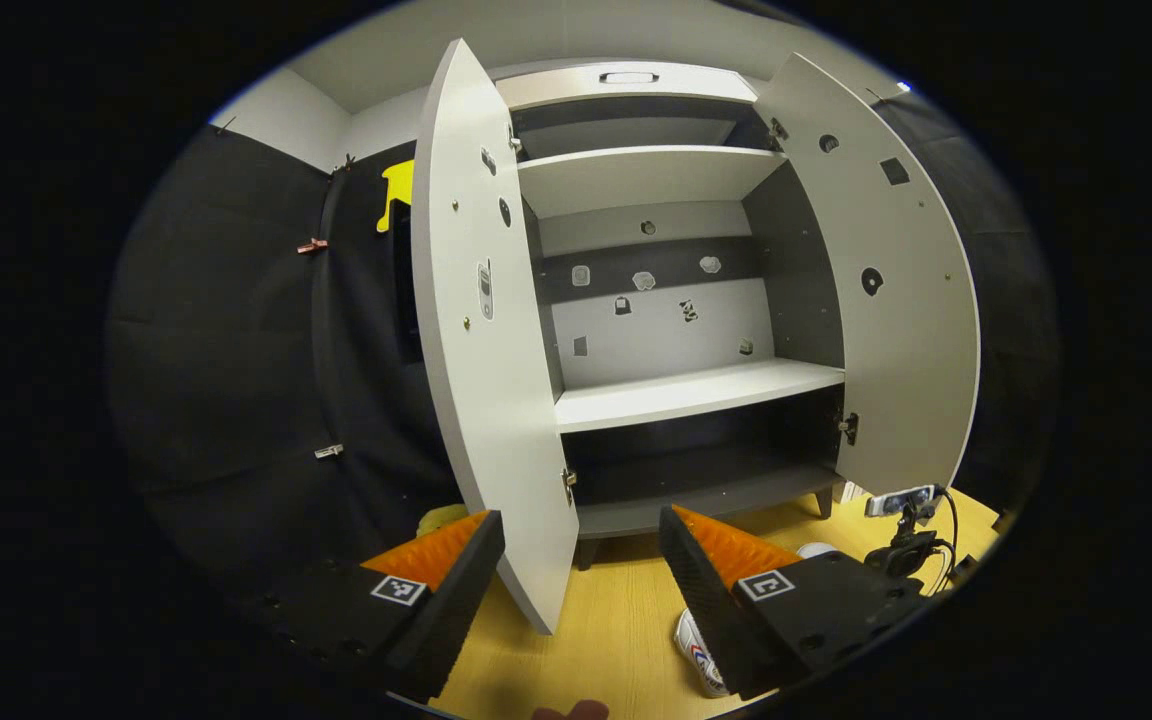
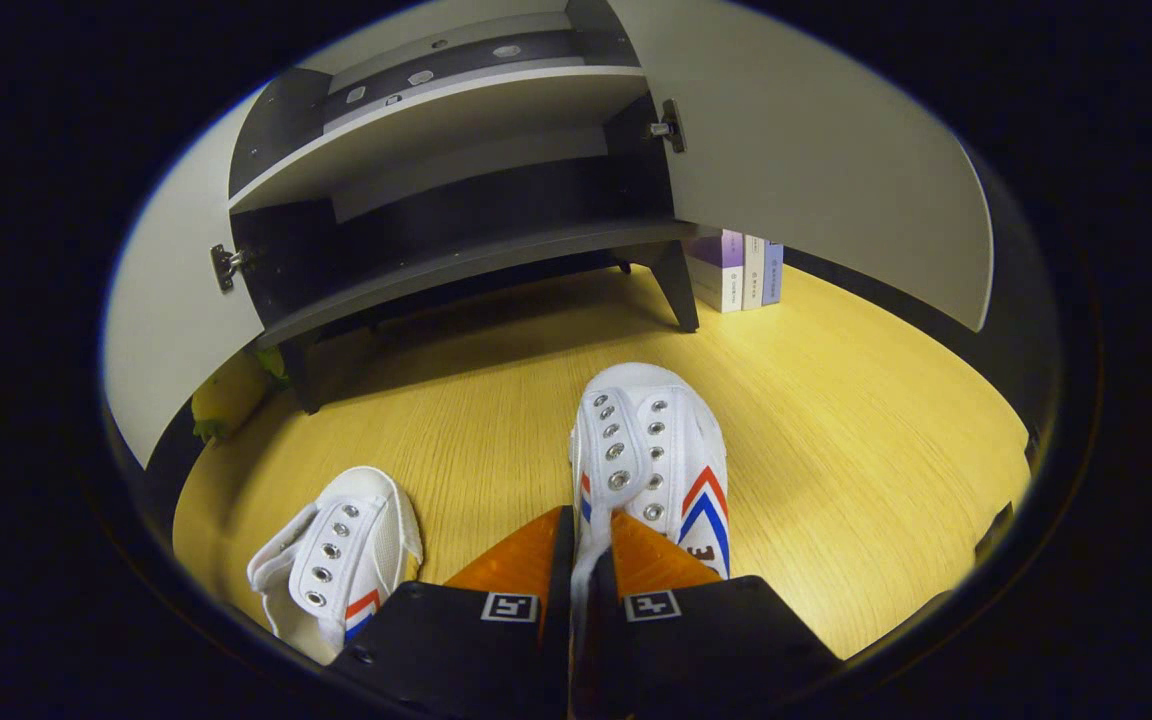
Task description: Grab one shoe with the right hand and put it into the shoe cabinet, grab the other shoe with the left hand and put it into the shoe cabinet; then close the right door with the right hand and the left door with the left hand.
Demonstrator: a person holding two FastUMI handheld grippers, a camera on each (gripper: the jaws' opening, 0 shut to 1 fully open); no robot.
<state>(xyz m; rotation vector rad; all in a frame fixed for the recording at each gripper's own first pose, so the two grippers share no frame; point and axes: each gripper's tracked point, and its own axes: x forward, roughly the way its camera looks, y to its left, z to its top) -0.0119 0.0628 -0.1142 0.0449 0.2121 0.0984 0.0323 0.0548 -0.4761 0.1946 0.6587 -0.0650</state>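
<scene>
In the right gripper view, my right gripper (image 2: 584,545) is shut on the tongue of a white shoe with red and blue chevrons (image 2: 671,450), toe pointing at the shoe cabinet (image 2: 456,265). The second white shoe (image 2: 341,555) lies on the floor to its left. In the left gripper view, my left gripper (image 1: 581,560) stands open with nothing between its fingers, facing the cabinet's middle shelf (image 1: 696,392). The left door (image 1: 481,330) and the right door (image 1: 901,300) are both swung open. Part of a shoe (image 1: 698,655) peeks out beside the right finger.
The floor is yellow wood (image 2: 836,400). Several books (image 2: 741,268) stand by the cabinet's right leg. A yellow-green object (image 2: 226,395) lies under the left door. A small camera on a stand (image 1: 904,530) sits on the floor at the right.
</scene>
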